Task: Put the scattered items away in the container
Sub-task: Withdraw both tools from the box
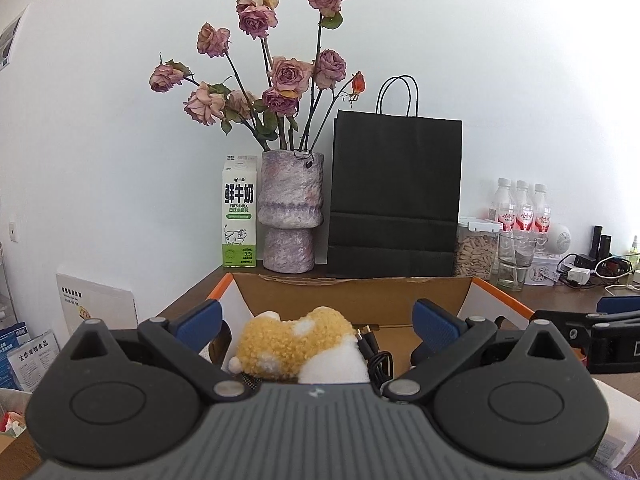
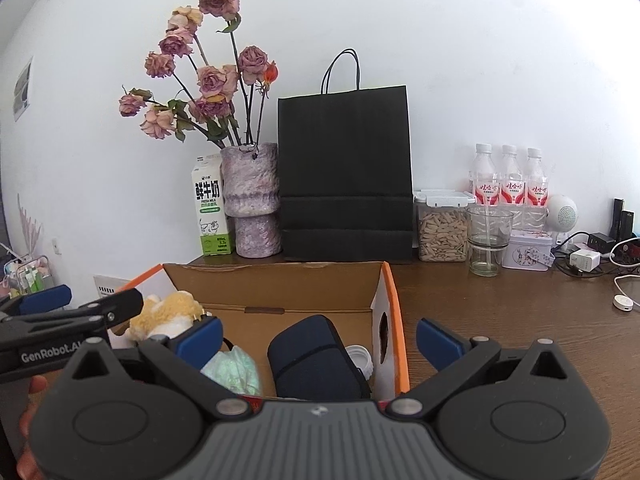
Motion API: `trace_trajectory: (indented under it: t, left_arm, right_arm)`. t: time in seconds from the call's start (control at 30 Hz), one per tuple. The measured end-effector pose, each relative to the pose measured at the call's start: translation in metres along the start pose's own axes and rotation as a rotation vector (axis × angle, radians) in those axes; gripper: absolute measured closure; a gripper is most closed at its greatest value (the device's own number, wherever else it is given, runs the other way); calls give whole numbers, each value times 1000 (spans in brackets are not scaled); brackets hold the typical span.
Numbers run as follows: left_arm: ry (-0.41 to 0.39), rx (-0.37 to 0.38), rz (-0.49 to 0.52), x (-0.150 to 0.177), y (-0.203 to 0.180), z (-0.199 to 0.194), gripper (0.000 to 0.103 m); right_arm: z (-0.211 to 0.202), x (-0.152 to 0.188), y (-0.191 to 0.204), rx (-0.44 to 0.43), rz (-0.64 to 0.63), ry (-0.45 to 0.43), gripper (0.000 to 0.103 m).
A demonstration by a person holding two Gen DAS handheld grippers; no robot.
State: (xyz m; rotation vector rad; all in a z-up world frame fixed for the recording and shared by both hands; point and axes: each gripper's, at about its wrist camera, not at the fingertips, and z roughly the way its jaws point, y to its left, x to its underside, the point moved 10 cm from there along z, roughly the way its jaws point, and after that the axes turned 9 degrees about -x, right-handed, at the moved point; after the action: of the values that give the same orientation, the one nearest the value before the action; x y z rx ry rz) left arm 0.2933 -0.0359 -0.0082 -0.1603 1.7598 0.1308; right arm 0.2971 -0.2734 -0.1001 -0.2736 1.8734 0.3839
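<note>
Left wrist view: plush toy (image 1: 294, 344) lies in the box (image 1: 352, 292), long axis roughly left-right, yellow end toward the left wall; black cable (image 1: 374, 354) touches its right side. Left gripper (image 1: 318, 326) wide open, empty, pads either side of the toy, not touching. Right wrist view: right gripper (image 2: 320, 340) wide open, empty, straddling the box's orange right wall. Pouch (image 2: 316, 360), dark blue, long axis running away from the camera, sits by that wall; a green packet (image 2: 234, 370) lies to its left. Carton (image 2: 210, 204) reads "FRESH MILK". Left gripper body reads "GenRobot.AI".
</note>
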Motion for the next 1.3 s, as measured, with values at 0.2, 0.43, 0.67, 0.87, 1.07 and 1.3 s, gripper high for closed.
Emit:
trace_trajectory:
  t: [0.2, 0.43, 0.67, 0.87, 1.07, 1.3]
  left_arm:
    - [-19, -10, -10, 2, 9, -10, 0]
    - [-15, -26, -19, -7, 16, -16, 0]
    - [10, -29, 5, -15, 25, -32, 0]
    - [65, -38, 62, -5, 45, -45, 0]
    - [134, -58, 41, 13, 77, -52, 0]
    - [208, -88, 30, 39, 98, -53, 0]
  right_arm:
    - [-9, -7, 0, -12, 0, -32, 0]
    - [-29, -26, 1, -16, 0, -49, 0]
    - [-58, -32, -8, 9, -2, -22, 0]
    - [-84, -14, -28, 52, 3, 27, 0]
    - [-94, 26, -49, 111, 33, 116, 0]
    - [-83, 75, -54, 131, 62, 232, 0]
